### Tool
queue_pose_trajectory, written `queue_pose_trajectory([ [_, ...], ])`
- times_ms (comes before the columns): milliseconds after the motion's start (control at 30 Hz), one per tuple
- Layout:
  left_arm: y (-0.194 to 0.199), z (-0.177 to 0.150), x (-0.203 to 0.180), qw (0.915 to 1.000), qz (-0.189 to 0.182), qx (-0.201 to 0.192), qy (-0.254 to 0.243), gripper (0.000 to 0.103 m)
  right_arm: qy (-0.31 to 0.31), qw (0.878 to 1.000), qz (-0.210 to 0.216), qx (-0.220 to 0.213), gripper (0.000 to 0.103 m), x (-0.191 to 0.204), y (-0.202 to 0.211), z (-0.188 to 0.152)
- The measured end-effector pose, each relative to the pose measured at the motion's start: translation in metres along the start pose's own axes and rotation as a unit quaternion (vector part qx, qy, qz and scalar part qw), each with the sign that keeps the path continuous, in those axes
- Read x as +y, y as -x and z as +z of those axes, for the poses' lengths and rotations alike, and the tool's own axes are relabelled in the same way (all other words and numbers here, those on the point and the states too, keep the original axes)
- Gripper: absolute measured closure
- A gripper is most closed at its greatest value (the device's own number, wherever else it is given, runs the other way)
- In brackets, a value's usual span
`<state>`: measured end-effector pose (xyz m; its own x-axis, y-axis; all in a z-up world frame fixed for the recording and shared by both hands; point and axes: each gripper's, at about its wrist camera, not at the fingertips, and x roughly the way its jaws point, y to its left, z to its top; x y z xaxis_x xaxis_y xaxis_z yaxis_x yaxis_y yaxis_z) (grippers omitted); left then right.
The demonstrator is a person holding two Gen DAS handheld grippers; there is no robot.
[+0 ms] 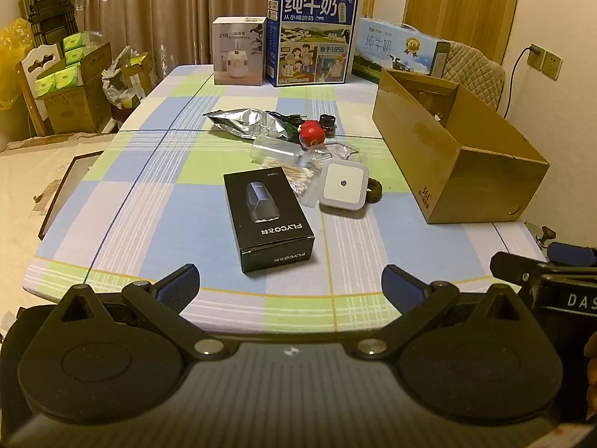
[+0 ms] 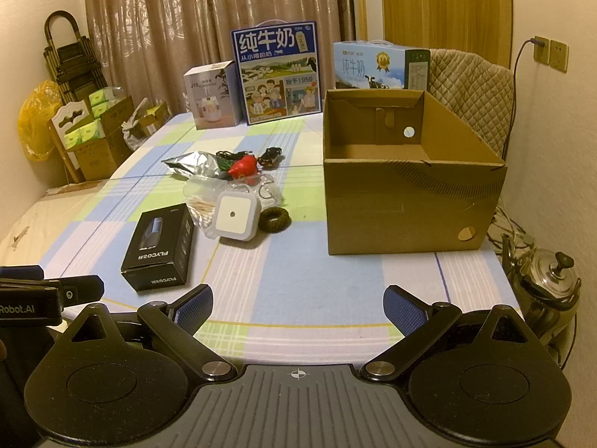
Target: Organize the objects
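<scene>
A black FLYCO box (image 1: 269, 218) (image 2: 158, 248) lies flat on the checked tablecloth just beyond my left gripper (image 1: 291, 285), which is open and holds nothing. Behind it sit a white square night light (image 1: 343, 184) (image 2: 235, 218), a bag of cotton swabs (image 1: 298, 181), a dark ring (image 2: 274, 219), a red ball (image 1: 312, 135), a clear tube (image 1: 276, 149) and a silver foil bag (image 1: 246, 121). An open, empty cardboard box (image 1: 459, 153) (image 2: 410, 175) stands to the right. My right gripper (image 2: 298, 308) is open at the near table edge.
Two milk cartons (image 1: 311, 37) (image 1: 399, 50) and a white appliance box (image 1: 238, 50) line the table's far edge. A padded chair (image 2: 470, 89) stands behind the cardboard box. A metal kettle (image 2: 548, 283) sits off the right edge. Boxes of tissues (image 1: 71, 86) are stacked left.
</scene>
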<state>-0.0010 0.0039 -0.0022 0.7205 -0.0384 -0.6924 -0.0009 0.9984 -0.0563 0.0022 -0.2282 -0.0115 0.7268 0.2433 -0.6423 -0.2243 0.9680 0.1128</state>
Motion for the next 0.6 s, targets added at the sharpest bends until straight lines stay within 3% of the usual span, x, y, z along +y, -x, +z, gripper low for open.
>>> queue_pose_trajectory([
  [600, 0.0001, 0.0009, -0.001, 1.0, 0.001, 0.001, 0.002, 0.001, 0.005, 1.0, 0.001, 0.002, 0.007, 0.0006, -0.0013, -0.0001],
])
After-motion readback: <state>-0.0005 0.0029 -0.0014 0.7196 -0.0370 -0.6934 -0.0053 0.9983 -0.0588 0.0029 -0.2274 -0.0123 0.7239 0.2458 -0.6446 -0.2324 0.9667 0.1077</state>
